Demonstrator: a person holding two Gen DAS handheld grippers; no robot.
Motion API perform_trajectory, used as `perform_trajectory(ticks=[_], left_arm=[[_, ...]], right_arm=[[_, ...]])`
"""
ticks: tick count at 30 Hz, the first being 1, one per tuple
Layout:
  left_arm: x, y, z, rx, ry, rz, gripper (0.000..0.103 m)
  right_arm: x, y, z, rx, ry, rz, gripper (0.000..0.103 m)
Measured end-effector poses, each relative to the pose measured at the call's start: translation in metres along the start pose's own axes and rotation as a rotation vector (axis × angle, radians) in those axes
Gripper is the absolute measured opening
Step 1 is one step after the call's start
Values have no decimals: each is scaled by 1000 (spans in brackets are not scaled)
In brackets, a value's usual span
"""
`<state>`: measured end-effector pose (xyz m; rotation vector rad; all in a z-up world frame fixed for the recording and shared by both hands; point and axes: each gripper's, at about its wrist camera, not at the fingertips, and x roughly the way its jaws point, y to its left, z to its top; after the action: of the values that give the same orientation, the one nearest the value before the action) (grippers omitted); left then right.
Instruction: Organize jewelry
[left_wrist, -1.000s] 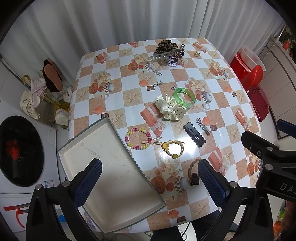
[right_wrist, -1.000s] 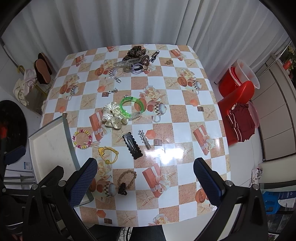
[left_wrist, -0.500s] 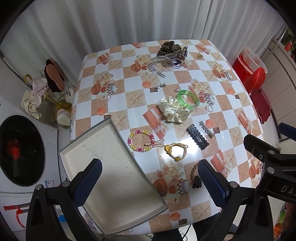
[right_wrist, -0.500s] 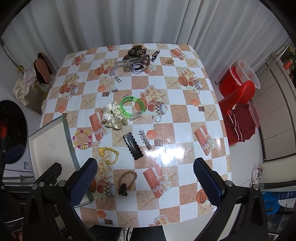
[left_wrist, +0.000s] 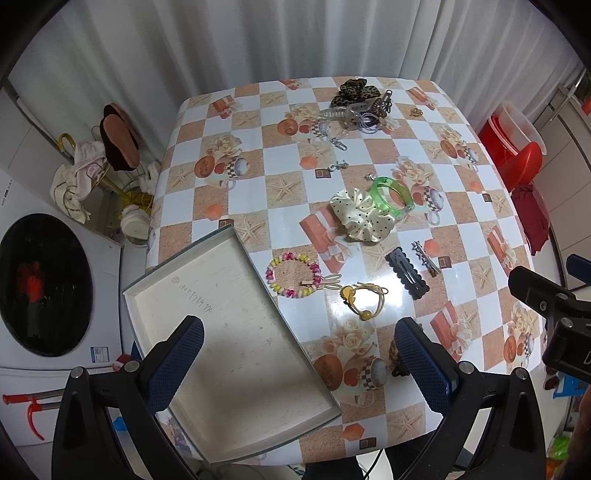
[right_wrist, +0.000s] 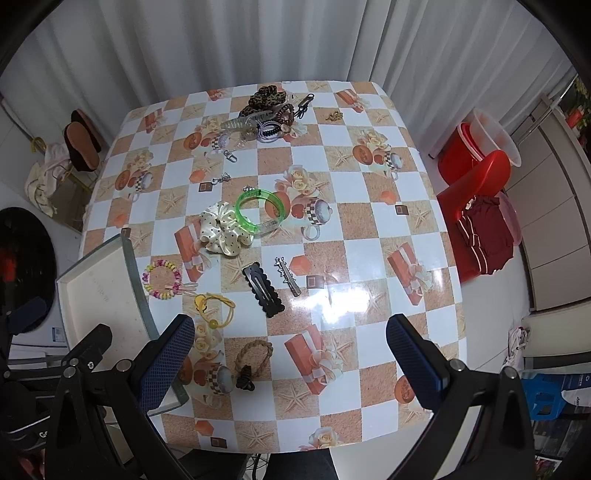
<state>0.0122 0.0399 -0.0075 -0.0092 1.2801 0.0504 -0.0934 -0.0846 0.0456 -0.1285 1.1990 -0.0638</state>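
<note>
We hover both hand-held grippers, left (left_wrist: 295, 360) and right (right_wrist: 290, 356), spread empty; nothing seemingly sorted. Next: pastel beaded bracelet (left_wrist: 293, 273) beside shallow white tray (left_wrist: 236, 398).

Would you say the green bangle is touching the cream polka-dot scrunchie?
Touching. In the right wrist view, the green bangle has its near-left edge lying over the cream scrunchie, with no tablecloth between them; the left wrist view shows the same overlap.

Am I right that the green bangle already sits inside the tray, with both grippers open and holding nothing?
Not quite. The green bangle lies on the table, leaning on the cream scrunchie, as the right wrist view shows. The tray holds nothing. Left gripper and right gripper are open, holding nothing.
</note>
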Motion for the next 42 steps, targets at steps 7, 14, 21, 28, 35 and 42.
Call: perform_trajectory(ticks=[7, 14, 21, 28, 35, 42], left_arm=[[0, -15, -13, -6, 1, 12, 103], [1, -13, -14, -6, 2, 13, 103], [0, -13, -14, -5, 2, 11, 103], [2, -8, -16, -6, 2, 11, 103], [2, -8, -16, -6, 3, 10, 103], [3, -8, -16, -6, 6, 10, 103]], right_arm=[[0, 1, -2, 0, 1, 3, 103], [0, 1, -3, 0, 2, 6, 103], [2, 1, -2, 1, 5, 8, 103], [4, 3, -2, 0, 7, 8, 103], [6, 2, -1, 2, 9, 9, 103], [7, 0, -1, 2, 11, 11, 103]])
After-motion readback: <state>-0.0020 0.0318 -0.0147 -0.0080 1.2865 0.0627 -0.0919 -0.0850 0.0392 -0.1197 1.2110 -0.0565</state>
